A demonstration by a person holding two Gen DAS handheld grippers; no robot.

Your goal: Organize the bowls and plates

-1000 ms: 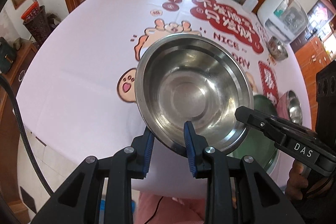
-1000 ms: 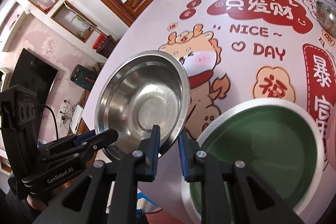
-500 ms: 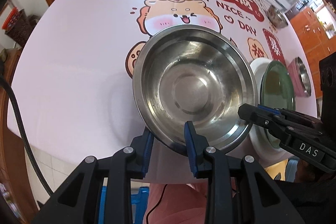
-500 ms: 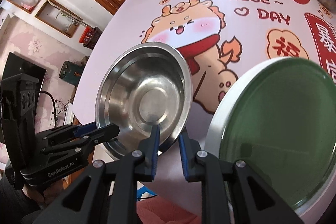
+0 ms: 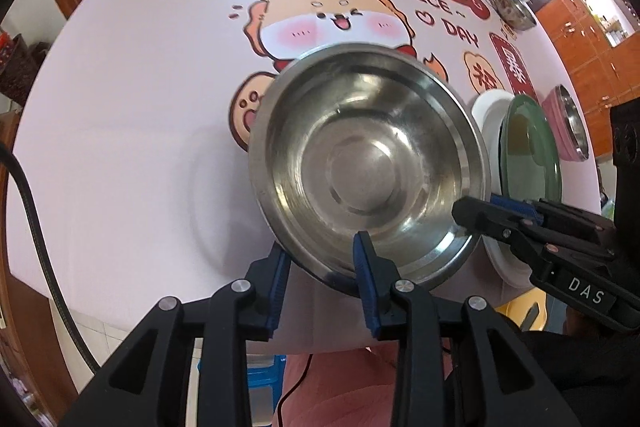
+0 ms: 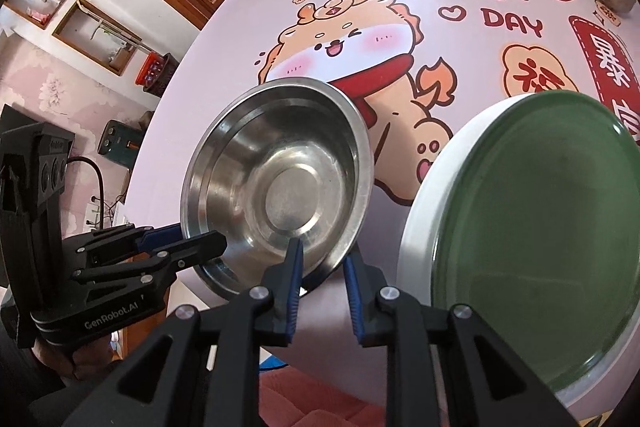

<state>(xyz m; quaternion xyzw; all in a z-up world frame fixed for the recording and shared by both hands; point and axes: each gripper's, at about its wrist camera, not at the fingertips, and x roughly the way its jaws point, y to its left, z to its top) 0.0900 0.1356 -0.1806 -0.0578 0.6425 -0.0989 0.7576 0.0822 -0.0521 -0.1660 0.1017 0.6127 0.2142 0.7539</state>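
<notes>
Bowl first: the large round stainless-steel bowl (image 5: 360,163) hangs tilted at the near edge of the worktop (image 5: 140,107), part of it out past that edge, and you hold it from two sides. Your left gripper (image 5: 320,263) and right gripper (image 6: 323,263) each have the bowl's rim between narrow jaws, one finger inside and one outside. Both pairs of jaws have just been opening a little, yet the pads look to be bearing on the wall.

By my reading the sorting is at an early stage. This bowl is not yet set down. Just beside it, the round green plate (image 6: 540,227) lies stacked on a white plate (image 6: 416,227). Beyond them a pink bowl with a steel lining (image 5: 564,123) and a small steel bowl (image 5: 514,11) stand apart, ungathered.

The big bowl is thin, smooth and mirror-bright, with a flat base, sloping wall and rolled lip. The green plate is flat and glossy. A pale pink printed cloth covers the worktop.
</notes>
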